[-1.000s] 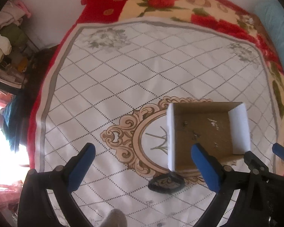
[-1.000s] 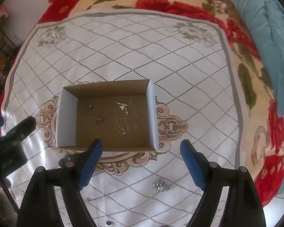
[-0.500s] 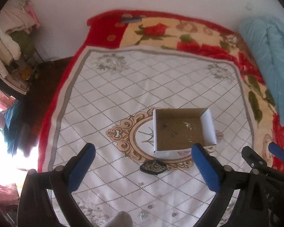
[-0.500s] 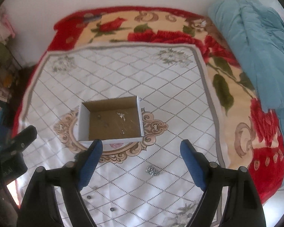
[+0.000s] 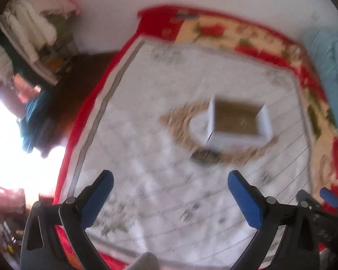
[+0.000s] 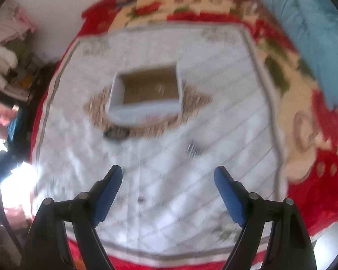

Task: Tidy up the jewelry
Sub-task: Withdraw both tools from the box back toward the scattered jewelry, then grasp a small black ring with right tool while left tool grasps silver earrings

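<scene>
An open cardboard box [image 5: 236,121] with white walls sits on the white patterned cloth [image 5: 169,157] at the middle of the bed; it also shows in the right wrist view [image 6: 146,92]. Small jewelry pieces lie inside it, blurred. A dark piece [image 6: 116,132] lies on the cloth just in front of the box, and a small silver piece [image 6: 192,148] lies to its right. A few tiny pieces lie nearer [image 6: 140,200]. My left gripper [image 5: 169,180] and my right gripper [image 6: 167,175] are both open and empty, high above the cloth's near part.
A red floral blanket [image 6: 315,135] lies under the cloth. A light blue quilt [image 6: 315,33] is bunched at the right. Shelves with clothes [image 5: 29,33] stand at the left by the white wall. Both views are motion-blurred.
Both grippers have pulled back and up from the box, which now looks smaller and farther. More of the room and the cloth's near edge show. Both stayed open.
</scene>
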Demonstrator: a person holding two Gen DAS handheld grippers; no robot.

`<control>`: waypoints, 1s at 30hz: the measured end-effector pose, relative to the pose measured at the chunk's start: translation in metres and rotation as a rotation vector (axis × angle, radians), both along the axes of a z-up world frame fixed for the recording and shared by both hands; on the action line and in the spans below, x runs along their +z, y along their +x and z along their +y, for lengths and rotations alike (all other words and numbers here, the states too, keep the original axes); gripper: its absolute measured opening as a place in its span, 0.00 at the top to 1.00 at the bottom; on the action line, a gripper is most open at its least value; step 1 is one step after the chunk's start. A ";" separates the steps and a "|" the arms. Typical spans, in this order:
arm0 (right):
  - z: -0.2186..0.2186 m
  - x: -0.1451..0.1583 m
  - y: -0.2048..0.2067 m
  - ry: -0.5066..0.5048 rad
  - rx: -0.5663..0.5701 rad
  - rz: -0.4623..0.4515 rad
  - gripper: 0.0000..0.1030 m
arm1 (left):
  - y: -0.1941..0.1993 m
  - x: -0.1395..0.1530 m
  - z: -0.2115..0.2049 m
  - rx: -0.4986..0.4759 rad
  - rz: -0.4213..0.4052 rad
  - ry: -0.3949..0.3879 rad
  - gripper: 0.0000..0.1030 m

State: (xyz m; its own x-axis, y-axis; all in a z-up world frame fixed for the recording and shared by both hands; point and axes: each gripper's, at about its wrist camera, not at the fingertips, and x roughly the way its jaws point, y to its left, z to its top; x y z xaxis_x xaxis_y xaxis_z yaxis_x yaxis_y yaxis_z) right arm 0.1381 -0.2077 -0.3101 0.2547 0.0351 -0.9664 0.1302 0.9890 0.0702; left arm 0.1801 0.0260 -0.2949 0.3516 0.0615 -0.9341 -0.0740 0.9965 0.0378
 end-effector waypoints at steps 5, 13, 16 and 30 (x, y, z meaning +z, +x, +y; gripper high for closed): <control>0.016 -0.077 -0.030 0.091 0.042 0.136 0.46 | -0.038 -0.089 0.016 0.030 0.158 0.063 0.00; 0.040 -0.172 -0.052 0.223 0.075 0.223 0.57 | -0.064 -0.186 0.025 0.047 0.279 0.052 0.01; 0.044 -0.190 -0.048 0.262 0.062 0.236 0.63 | -0.064 -0.201 0.025 0.045 0.283 0.040 0.01; 0.069 -0.213 -0.032 0.196 0.083 0.246 0.82 | -0.053 -0.216 0.010 0.010 0.273 0.027 0.02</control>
State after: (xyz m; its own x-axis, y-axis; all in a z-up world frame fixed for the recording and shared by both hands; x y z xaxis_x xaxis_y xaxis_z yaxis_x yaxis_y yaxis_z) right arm 0.1060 -0.1386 -0.5228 0.0027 0.2371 -0.9715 0.0867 0.9678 0.2364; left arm 0.1266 0.0357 -0.5106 0.0862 0.0898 -0.9922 -0.0671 0.9942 0.0841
